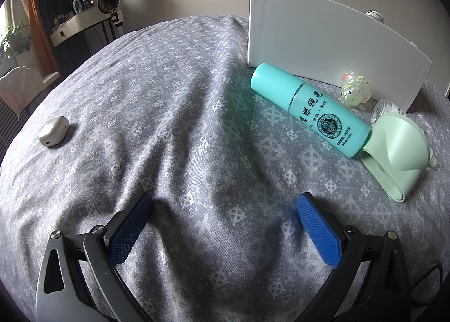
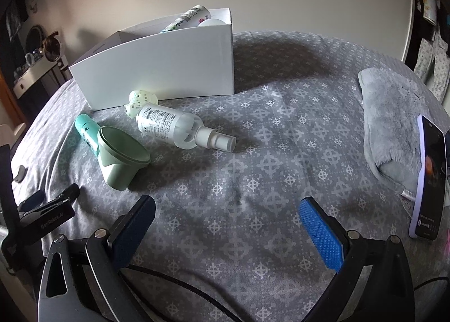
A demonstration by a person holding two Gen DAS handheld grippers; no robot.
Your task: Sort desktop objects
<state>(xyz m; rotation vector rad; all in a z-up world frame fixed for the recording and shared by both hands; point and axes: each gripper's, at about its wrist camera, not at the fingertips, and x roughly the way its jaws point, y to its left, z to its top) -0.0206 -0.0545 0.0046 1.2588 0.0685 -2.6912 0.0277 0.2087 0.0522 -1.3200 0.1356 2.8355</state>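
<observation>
Hovering low over a grey patterned cloth [image 1: 174, 136], the left gripper [image 1: 223, 226] holds its two blue-padded fingers [image 1: 317, 233] spread wide with nothing between them, only bare cloth. Ahead of its right finger and off to the right lies a teal bottle [image 1: 309, 110] on its side, cap end pointing away and to the left, its base touching a pale green funnel-shaped cup [image 1: 399, 150] that also lies tipped over. Just beyond the bottle sits a small speckled toy [image 1: 355, 88], right against the foot of a white box [image 1: 329, 41] that stands upright farther ahead. Well off to the left of the left finger rests a small white case [image 1: 53, 131], apart from everything else. The right gripper [image 2: 227, 230] is likewise open, fingers [image 2: 320, 235] wide and empty above the cloth [image 2: 253, 153]. Ahead of its left finger the green cup [image 2: 121, 159] lies on its side with the teal bottle [image 2: 87, 131] partly hidden behind it. A clear spray bottle [image 2: 174, 129] lies just past the cup, nozzle pointing right, and the speckled toy [image 2: 139, 100] sits behind it, touching the front wall of the white box [image 2: 157, 69]. Inside the box a tube [image 2: 185, 18] leans against the back corner beside a white rounded item I cannot identify. To the right of the right finger, near the edge, a phone [image 2: 430, 178] stands tilted against a folded grey fleece [image 2: 391, 122]. Part of the left gripper [image 2: 45, 209] shows at the left edge of the right wrist view.
</observation>
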